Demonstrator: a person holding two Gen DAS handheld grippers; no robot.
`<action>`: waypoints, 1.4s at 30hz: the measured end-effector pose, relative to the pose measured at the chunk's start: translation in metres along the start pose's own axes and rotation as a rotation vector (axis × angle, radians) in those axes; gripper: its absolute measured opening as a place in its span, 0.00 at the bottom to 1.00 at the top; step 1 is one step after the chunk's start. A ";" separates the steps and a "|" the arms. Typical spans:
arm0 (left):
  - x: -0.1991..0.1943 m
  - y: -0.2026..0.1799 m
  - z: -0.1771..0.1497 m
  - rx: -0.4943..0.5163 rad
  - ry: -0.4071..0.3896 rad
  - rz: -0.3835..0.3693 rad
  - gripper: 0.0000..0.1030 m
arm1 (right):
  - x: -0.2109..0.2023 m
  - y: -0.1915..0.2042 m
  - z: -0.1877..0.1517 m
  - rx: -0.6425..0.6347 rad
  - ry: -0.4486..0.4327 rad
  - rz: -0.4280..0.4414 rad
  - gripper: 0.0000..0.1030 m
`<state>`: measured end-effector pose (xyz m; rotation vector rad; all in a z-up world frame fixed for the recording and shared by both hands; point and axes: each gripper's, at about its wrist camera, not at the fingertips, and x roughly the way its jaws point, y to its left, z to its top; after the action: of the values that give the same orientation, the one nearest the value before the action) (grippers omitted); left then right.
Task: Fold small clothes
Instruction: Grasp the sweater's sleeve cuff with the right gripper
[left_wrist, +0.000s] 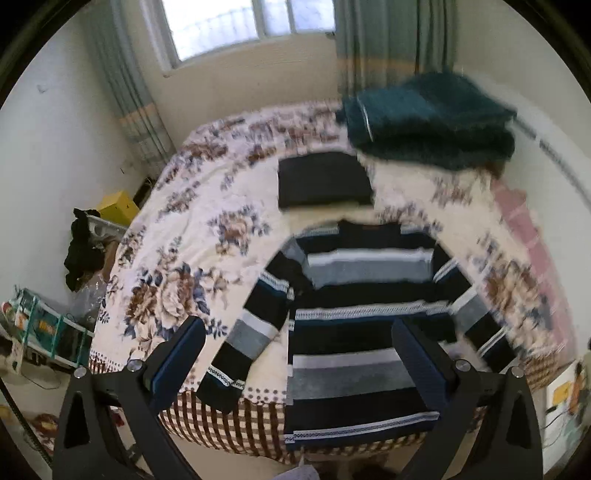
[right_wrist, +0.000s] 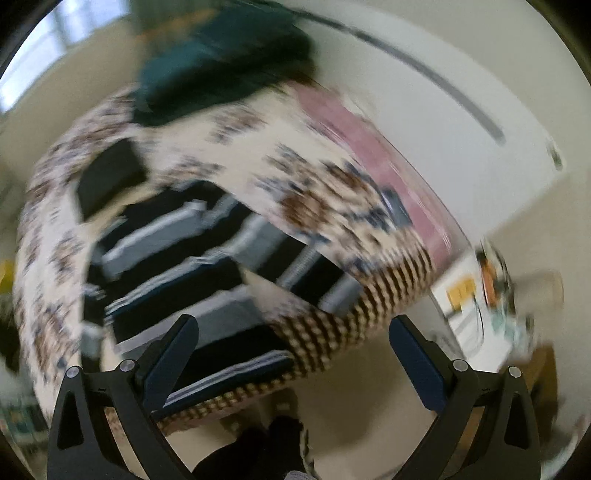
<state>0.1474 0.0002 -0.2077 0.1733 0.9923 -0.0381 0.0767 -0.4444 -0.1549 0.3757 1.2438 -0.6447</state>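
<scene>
With the striped sweater (left_wrist: 354, 325) lying flat on the bed (left_wrist: 177, 236), sleeves splayed, both the left tongs (left_wrist: 299, 365) and right tongs (right_wrist: 291, 362) hover spread and empty, so I'd pinch each sleeve near its cuff and fold inward across the body.

Before me, the striped sweater (left_wrist: 354, 317) lies flat and unfolded on the bed, collar away from me, hem at the near edge, sleeves angled outward. Beyond it lies a folded dark garment (left_wrist: 323, 179).
</scene>
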 end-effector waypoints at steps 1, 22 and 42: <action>0.014 -0.004 -0.002 0.008 0.021 0.004 1.00 | 0.021 -0.016 -0.006 0.026 0.014 -0.016 1.00; 0.272 -0.136 -0.076 0.223 0.341 0.165 1.00 | 0.471 -0.160 -0.037 0.515 0.479 0.232 0.62; 0.311 -0.179 -0.075 0.154 0.347 0.046 1.00 | 0.370 -0.214 0.024 0.480 0.093 0.255 0.07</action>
<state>0.2352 -0.1492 -0.5307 0.3521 1.3324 -0.0434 0.0246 -0.7137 -0.4833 0.9564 1.0958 -0.7069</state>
